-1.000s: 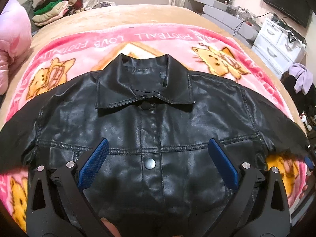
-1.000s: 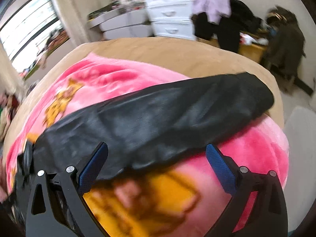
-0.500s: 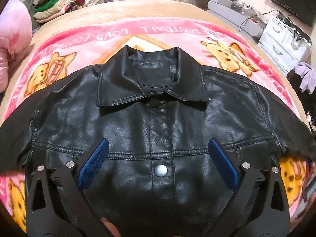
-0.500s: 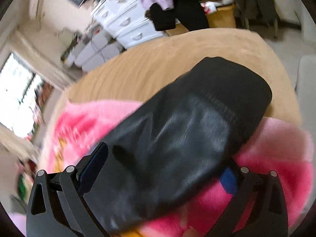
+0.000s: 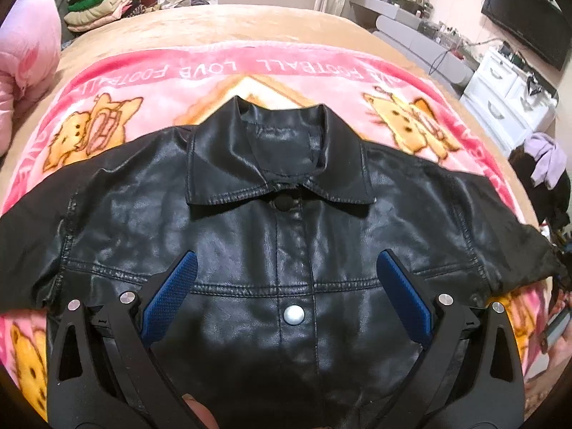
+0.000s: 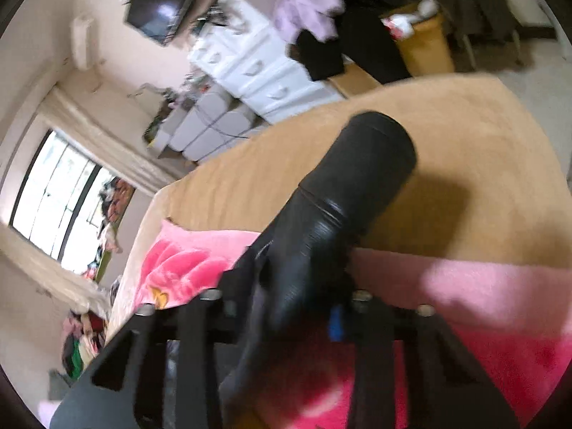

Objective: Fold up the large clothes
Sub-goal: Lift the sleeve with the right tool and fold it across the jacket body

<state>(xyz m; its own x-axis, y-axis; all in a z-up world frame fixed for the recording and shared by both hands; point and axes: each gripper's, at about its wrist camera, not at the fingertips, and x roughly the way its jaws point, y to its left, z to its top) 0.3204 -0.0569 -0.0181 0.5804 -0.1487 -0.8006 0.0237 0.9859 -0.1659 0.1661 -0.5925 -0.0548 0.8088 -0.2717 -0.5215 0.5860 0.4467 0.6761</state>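
A: How does the jacket (image 5: 286,243) look?

B: Black, glossy leather, lying face up and buttoned on a pink cartoon blanket (image 5: 143,82), collar away from the camera, both sleeves spread out to the sides. One silver snap shows low on the placket.

A: And the left gripper (image 5: 286,293)?

B: It hovers over the jacket's lower front with its blue pads wide apart, nothing between them.

A: The surface and room?

B: The blanket covers a tan bedspread (image 5: 221,25). A pile of folded clothes (image 5: 103,7) sits far left; a white dresser (image 5: 507,96) and a wall television (image 5: 525,18) are on the right.

A: The right gripper (image 6: 304,307)?

B: Its jaws have just been closing, and they are now clamped on the sleeve (image 6: 343,207) near its cuff end. The picture is blurred, so I think the cuff is lifted clear of the bedspread, judging by its shadow.

A: Edges?

B: The right sleeve lies near the bed's right edge; bare blanket stays open beyond the collar.
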